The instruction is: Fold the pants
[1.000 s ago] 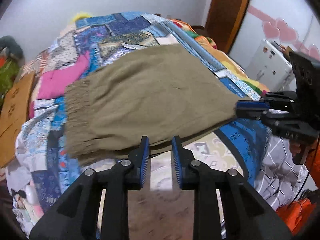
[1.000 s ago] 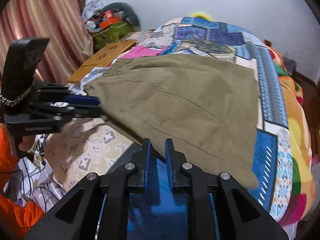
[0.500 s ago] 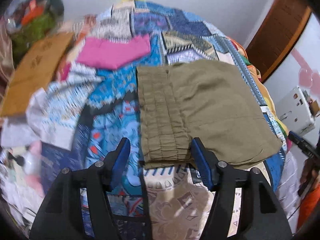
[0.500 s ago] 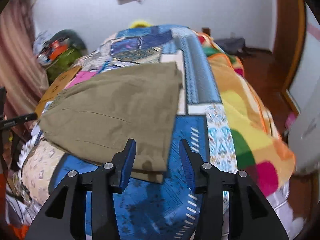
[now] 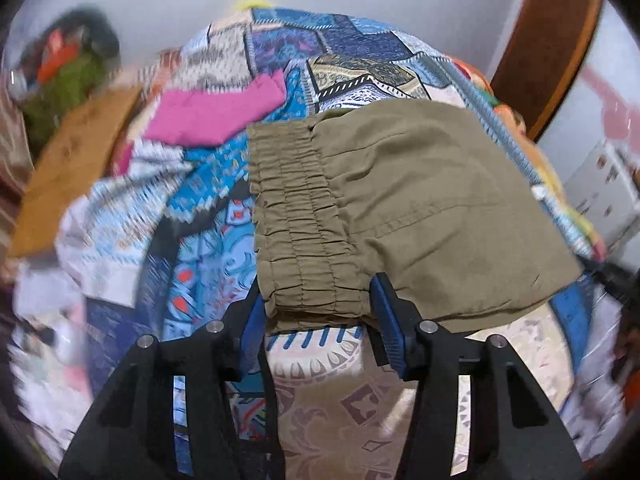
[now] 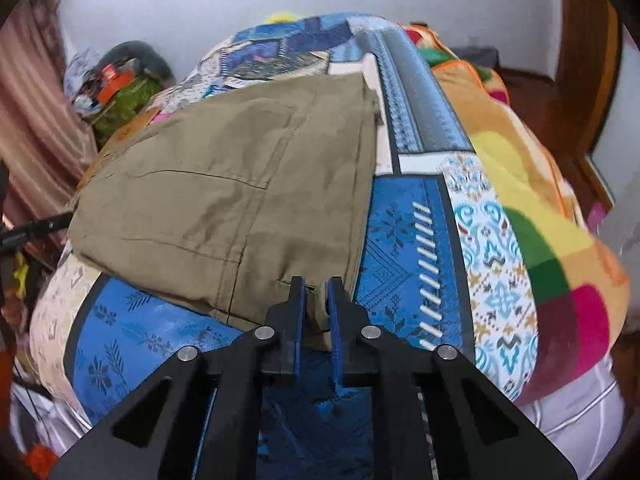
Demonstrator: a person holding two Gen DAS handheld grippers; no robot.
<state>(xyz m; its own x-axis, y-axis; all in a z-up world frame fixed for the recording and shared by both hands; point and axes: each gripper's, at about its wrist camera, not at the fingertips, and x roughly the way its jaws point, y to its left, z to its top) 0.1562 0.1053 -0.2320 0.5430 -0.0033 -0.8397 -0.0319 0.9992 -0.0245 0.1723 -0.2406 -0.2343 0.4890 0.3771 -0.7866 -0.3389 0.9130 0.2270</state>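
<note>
The olive pants (image 5: pixel 400 208) lie folded on a patchwork quilt on the bed. In the left wrist view the elastic waistband (image 5: pixel 296 224) points toward me. My left gripper (image 5: pixel 320 320) is open, its jaws on either side of the waistband's near corner. In the right wrist view the pants (image 6: pixel 224 184) spread to the left. My right gripper (image 6: pixel 316 300) is shut on the near right corner of the pants' hem end (image 6: pixel 316 296).
A pink cloth (image 5: pixel 216 108) lies on the quilt (image 5: pixel 360 52) beyond the waistband. A brown board (image 5: pixel 72 160) and a green bag (image 6: pixel 120 96) stand left of the bed. A bright fleece blanket (image 6: pixel 540 200) hangs over the bed's right side. A wooden door frame (image 5: pixel 548 32) is at the right.
My left gripper opened wide and moved up to the waistband corner. My right gripper moved to the pants' hem corner and shut on it.
</note>
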